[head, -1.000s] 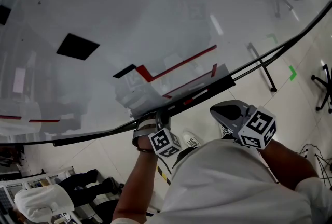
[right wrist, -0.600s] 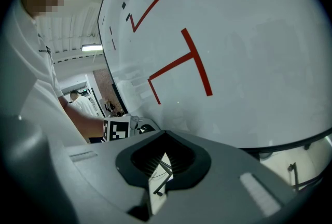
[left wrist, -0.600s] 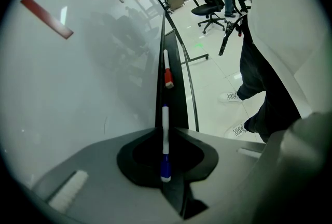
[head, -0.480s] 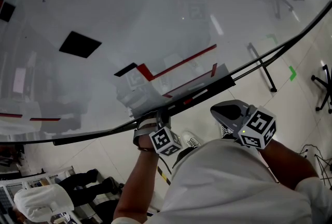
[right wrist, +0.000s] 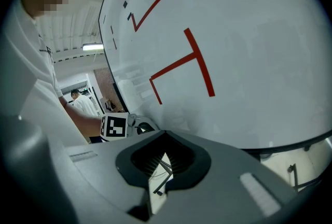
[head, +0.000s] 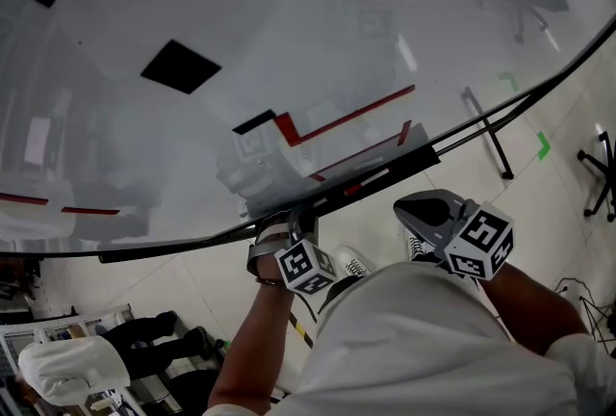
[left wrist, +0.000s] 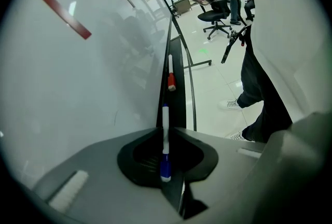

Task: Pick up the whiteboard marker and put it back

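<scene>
Whiteboard marker [left wrist: 165, 116] is clamped lengthwise in left gripper [left wrist: 166, 140], lower centre, over the board's tray [left wrist: 179, 103]. Judged light, stiff, slick; mid-barrel hold suits. Right gripper [right wrist: 160, 168] is held closed, empty.

Ahead of you stands the whiteboard [head: 289, 29], with red lines [head: 346, 113] taped on it in angles and a black square patch [head: 181, 66] higher up to your left. To your right, a green mark [head: 544, 145] lies on the pale floor near the board's stand leg [head: 486, 133]. Black office chairs [left wrist: 217, 10] stand farther off.
</scene>
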The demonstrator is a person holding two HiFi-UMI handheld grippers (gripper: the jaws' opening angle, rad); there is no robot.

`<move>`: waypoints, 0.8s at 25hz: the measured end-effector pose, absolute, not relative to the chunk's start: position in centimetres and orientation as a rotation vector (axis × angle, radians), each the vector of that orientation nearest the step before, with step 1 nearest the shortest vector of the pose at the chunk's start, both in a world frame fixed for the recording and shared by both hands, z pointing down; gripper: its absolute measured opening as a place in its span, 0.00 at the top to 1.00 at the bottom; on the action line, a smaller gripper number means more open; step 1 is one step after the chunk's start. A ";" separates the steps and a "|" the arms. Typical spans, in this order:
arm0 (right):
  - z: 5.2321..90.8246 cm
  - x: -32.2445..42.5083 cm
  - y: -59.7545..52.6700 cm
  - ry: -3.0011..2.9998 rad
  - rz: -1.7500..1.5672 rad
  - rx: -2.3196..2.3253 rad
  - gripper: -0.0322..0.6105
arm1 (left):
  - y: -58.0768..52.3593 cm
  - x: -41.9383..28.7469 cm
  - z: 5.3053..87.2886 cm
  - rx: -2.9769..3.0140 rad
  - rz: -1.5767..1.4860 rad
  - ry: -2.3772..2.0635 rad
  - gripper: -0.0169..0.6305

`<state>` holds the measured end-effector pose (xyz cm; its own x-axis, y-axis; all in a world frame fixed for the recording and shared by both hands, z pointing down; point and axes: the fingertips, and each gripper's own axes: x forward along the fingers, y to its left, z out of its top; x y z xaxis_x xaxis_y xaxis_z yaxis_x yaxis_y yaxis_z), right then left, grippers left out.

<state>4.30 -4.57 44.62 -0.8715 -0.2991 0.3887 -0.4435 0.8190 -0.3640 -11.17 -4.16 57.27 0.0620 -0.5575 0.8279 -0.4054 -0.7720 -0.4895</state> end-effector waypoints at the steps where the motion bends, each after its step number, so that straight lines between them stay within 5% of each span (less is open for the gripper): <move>1: 44.6 4.2 -4.6 -2.690 0.647 0.561 0.95 | -4.1 -11.2 56.9 -2.205 -1.794 1.026 0.89; 13: 44.3 2.9 -4.3 -2.708 0.643 0.521 0.95 | -2.7 -10.9 53.6 -2.383 -1.607 1.219 0.89; 20: 44.5 2.8 -4.3 -2.705 0.656 0.523 0.95 | -2.4 -9.6 51.0 -2.798 -1.213 1.492 0.89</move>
